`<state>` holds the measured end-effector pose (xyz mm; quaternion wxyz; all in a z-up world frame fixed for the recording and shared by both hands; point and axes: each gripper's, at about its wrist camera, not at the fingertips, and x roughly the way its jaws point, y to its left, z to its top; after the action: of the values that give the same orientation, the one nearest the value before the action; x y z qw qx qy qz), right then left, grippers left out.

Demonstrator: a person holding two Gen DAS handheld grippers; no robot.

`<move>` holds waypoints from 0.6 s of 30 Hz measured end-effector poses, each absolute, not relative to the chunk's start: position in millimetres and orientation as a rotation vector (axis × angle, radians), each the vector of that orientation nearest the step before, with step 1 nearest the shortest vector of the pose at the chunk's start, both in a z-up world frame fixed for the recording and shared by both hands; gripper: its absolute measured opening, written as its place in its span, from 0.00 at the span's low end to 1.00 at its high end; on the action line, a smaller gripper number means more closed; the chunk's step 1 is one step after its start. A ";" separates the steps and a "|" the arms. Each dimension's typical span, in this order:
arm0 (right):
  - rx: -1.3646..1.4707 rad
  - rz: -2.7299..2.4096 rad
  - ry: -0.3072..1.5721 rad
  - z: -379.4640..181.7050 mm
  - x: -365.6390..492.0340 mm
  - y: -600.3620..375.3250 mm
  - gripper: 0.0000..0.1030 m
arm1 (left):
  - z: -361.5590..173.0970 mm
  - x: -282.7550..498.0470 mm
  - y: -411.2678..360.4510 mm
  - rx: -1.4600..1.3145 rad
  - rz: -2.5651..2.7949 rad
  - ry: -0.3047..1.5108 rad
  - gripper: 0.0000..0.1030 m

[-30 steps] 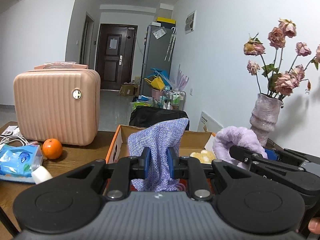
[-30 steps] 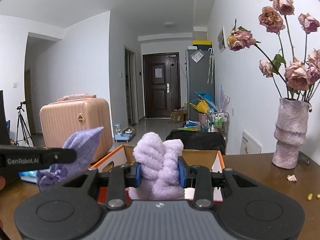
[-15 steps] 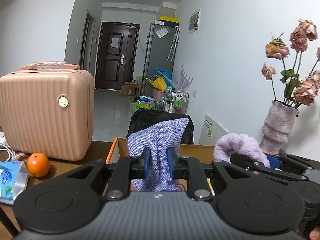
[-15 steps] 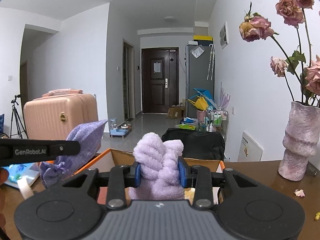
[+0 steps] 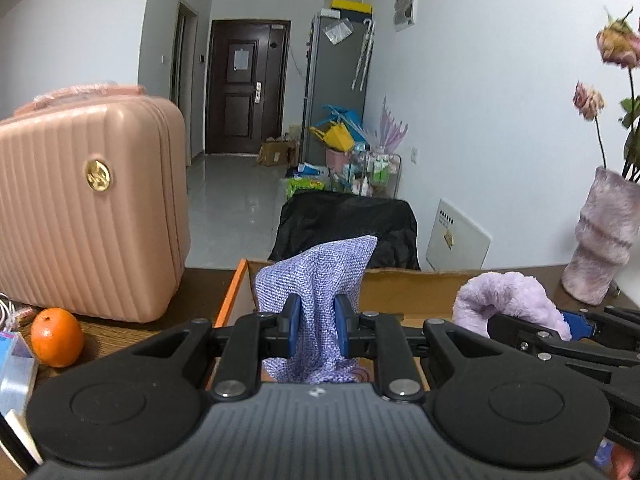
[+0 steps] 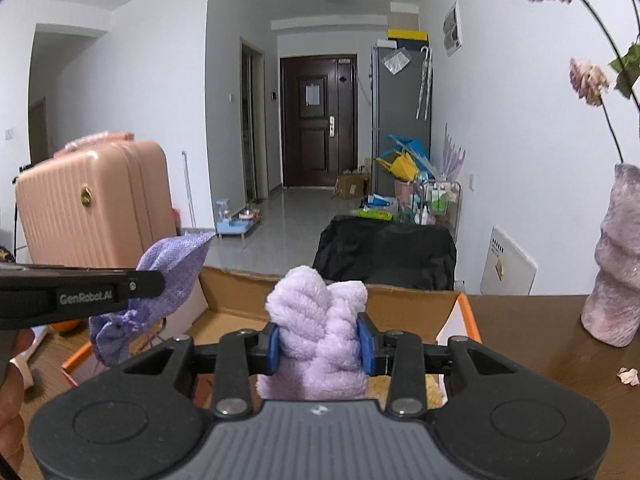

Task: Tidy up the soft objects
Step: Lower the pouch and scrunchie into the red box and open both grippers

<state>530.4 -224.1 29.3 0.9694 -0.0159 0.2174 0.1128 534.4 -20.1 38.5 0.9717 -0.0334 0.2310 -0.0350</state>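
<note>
On our left side sits the pink suitcase (image 5: 86, 204) with a little orange (image 5: 57, 337) just beside it on the brown table (image 5: 200, 284). Next comes our left gripper (image 5: 316, 325), squeezed tight on the purple knit cloth (image 5: 320, 276), which we hold up over the left end of the open cardboard box (image 5: 404, 286). Moving right, our right gripper (image 6: 319, 343) is clamped on the fluffy lilac towel (image 6: 316, 312) — it sits above the middle of the same box. Far right stands the fuzzy purple vase (image 6: 618, 264) with dried roses (image 6: 588, 80), well apart from the box.

We think both soft things are about to go into the box. To do it well, we should lower each one down inside the walls before we let go, so nothing hangs over the edge. We should keep our two grippers apart — they are near each other now and could bump. The cloth is floppy, so we tuck its loose tail in first. The towel is thick and may spring up, so we press it down gently.
</note>
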 end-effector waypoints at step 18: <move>0.001 0.111 0.452 22.1 537.4 -240.4 1.00 | 36.8 527.8 -3.7 -0.064 0.042 0.455 1.00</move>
<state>537.4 -240.4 22.1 0.9731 0.0006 0.2238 0.0552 527.8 -3.7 36.8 0.9736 -0.0315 0.2253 0.0210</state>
